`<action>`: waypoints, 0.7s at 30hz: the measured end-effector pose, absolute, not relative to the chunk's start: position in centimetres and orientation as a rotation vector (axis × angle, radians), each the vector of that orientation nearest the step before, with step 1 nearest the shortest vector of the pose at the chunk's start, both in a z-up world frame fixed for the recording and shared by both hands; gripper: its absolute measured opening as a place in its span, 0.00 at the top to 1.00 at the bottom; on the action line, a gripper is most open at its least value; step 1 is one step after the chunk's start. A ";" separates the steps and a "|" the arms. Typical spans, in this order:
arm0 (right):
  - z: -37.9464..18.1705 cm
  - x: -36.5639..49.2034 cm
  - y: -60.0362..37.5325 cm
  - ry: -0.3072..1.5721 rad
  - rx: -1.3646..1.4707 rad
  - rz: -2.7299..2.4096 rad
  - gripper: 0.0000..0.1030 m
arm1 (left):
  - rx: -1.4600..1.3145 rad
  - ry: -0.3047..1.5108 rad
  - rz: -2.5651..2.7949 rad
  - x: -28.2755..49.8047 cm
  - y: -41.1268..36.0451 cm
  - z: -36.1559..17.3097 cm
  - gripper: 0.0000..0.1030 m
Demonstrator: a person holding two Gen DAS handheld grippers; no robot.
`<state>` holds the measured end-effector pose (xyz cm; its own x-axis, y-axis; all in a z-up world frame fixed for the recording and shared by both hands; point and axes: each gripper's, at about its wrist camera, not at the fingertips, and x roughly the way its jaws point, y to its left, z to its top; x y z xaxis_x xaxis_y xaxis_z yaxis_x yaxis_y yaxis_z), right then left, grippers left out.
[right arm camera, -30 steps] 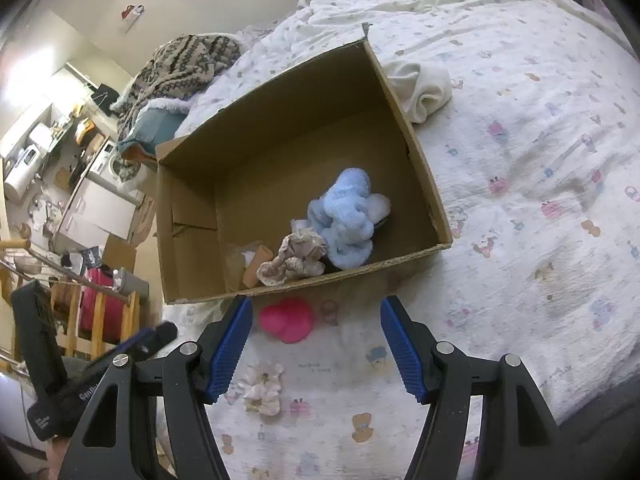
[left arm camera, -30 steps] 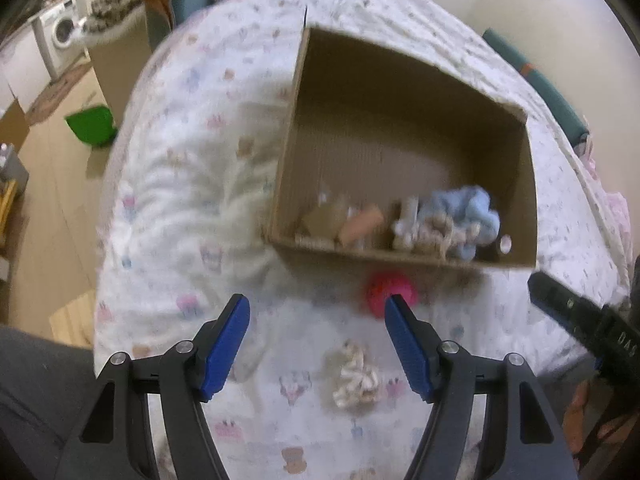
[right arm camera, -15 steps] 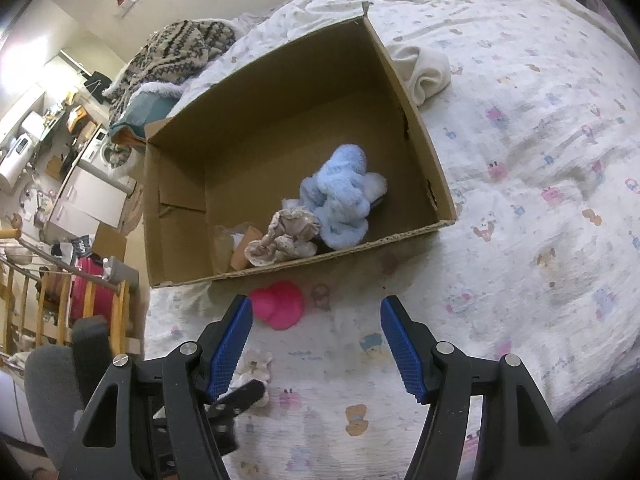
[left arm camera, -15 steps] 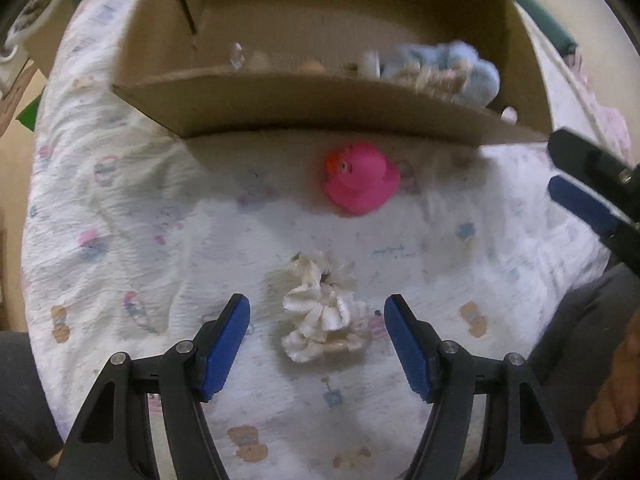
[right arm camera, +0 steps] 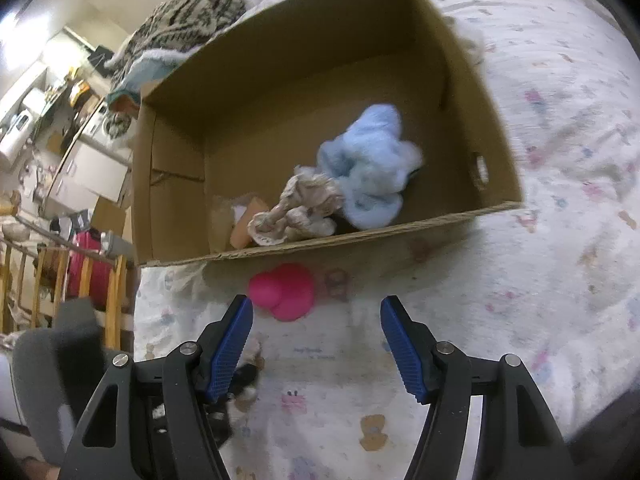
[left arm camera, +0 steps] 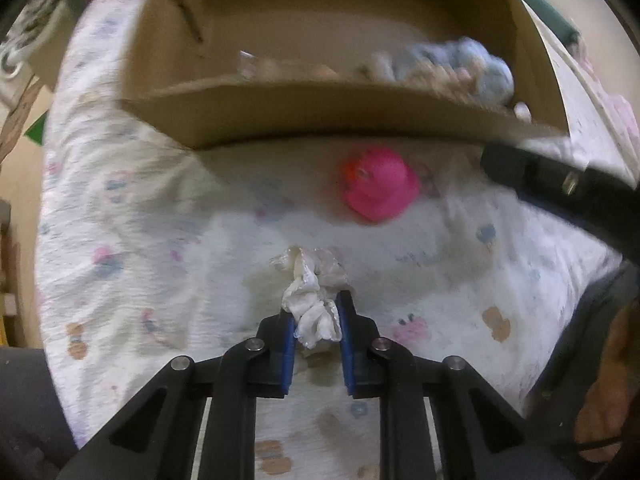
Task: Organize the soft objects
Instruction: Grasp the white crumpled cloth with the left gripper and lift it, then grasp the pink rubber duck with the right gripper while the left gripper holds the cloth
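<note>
My left gripper (left arm camera: 314,322) is shut on a white ruffled scrunchie (left arm camera: 310,300) that lies on the printed bedspread (left arm camera: 132,240). A pink rubber duck (left arm camera: 378,190) sits just in front of the open cardboard box (left arm camera: 320,116). In the right wrist view the box (right arm camera: 460,80) holds a blue plush toy (right arm camera: 368,168), a beige ruffled cloth (right arm camera: 300,208) and an orange piece (right arm camera: 246,228). My right gripper (right arm camera: 316,344) is open and empty, just short of the duck (right arm camera: 284,290). The right gripper's arm (left arm camera: 560,188) shows at the right of the left wrist view.
A white cloth (right arm camera: 472,40) lies on the bed behind the box. A patterned knit blanket (right arm camera: 184,28) is piled at the bed's far end. A wooden rail (right arm camera: 60,280), a red bag (right arm camera: 86,264) and room furniture stand off the bed's left edge.
My left gripper has dropped toward the bed and closed on the white scrunchie. My right gripper has moved closer to the duck and the box, still open.
</note>
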<state>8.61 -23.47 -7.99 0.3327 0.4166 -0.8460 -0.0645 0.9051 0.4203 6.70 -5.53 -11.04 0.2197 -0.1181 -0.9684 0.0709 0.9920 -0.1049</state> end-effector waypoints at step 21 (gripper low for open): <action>-12.5 11.9 -17.4 1.244 0.168 0.326 0.18 | -0.125 1.180 0.123 7.9 1.1 -6.6 0.84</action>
